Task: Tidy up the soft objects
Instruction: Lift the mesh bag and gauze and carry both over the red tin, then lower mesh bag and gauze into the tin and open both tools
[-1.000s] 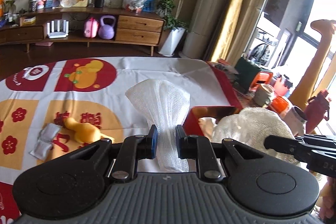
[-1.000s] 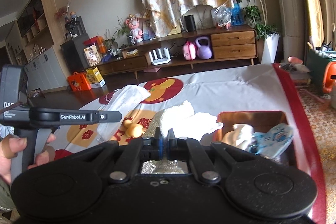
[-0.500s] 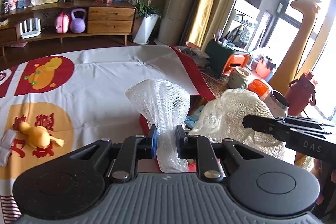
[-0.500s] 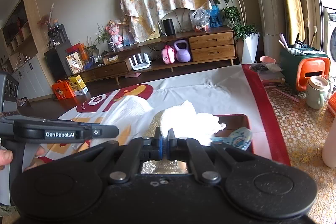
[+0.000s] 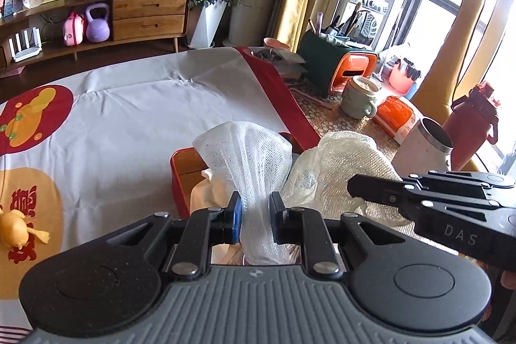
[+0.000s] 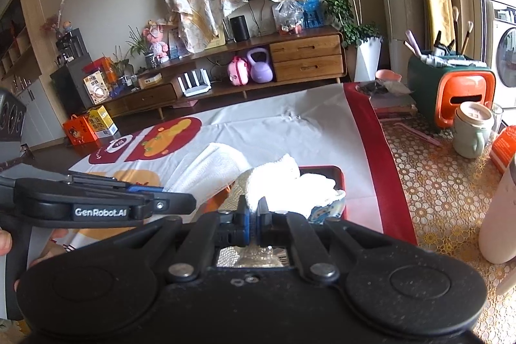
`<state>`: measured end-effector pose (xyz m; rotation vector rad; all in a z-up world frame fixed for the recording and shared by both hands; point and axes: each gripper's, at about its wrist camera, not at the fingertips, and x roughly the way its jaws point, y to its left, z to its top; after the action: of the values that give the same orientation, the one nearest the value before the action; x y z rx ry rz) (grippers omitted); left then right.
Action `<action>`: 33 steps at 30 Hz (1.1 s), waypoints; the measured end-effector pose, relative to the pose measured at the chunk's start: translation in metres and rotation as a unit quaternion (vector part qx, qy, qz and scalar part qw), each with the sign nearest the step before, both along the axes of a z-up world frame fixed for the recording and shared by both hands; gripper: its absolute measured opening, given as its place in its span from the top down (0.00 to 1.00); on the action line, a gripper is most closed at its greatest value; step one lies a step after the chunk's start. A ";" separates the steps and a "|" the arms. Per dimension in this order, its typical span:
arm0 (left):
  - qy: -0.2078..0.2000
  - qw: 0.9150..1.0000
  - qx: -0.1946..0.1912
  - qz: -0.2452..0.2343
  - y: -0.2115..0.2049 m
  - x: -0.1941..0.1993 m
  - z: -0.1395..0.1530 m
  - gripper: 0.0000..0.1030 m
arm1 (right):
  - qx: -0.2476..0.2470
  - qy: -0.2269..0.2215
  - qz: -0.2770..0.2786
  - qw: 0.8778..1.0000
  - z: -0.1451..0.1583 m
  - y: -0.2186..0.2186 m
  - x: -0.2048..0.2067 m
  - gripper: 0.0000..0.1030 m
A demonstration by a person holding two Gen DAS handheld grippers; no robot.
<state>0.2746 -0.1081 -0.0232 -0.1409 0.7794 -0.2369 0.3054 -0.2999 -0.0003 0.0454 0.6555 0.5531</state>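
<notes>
Mesh cloths (image 5: pixel 248 157) and (image 6: pixel 283 179), each clamped in 1 gripper, left (image 5: pixel 254 215) and right (image 6: pixel 253 215), hang over the red box (image 5: pixel 180 179) near the table's right edge, and loose folds could drape over its rim when let go.

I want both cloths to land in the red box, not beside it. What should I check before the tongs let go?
1. Left tongs clamp the sheer mesh cloth: ok.
2. Right tongs clamp the white knit cloth: ok.
3. Mesh cloth is over the red box: ok in the left wrist view.
4. Knit cloth is over the box: ok, though part may overhang the near rim.
5. Room left in the box: cannot tell; a beige item and a blue patterned item already lie inside.
6. Yellow duck toy is packed: not ok, it lies on the mat.
</notes>
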 end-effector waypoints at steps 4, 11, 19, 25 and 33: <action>0.005 1.000 0.005 -0.001 -0.009 0.018 -0.007 0.83 | -0.002 0.009 0.004 1.000 -0.010 -0.003 0.010 0.97; 0.017 1.000 0.017 0.006 -0.016 0.052 -0.023 0.83 | -0.009 0.033 0.009 0.999 -0.032 -0.001 0.026 0.97; 0.051 0.998 0.027 0.000 -0.026 0.077 -0.056 0.83 | -0.021 0.059 0.006 0.998 -0.058 0.004 0.045 0.97; 0.063 0.998 0.031 0.001 -0.026 0.084 -0.070 0.83 | -0.028 0.068 -0.002 0.997 -0.070 0.005 0.054 0.97; 0.084 0.996 0.023 -0.009 -0.026 0.087 -0.088 0.83 | -0.047 0.071 -0.009 0.996 -0.080 0.009 0.057 0.94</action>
<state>0.3615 -0.1345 -0.1108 -0.1112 0.9523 -0.2259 0.3627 -0.2912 -0.0804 0.0021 0.8185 0.5031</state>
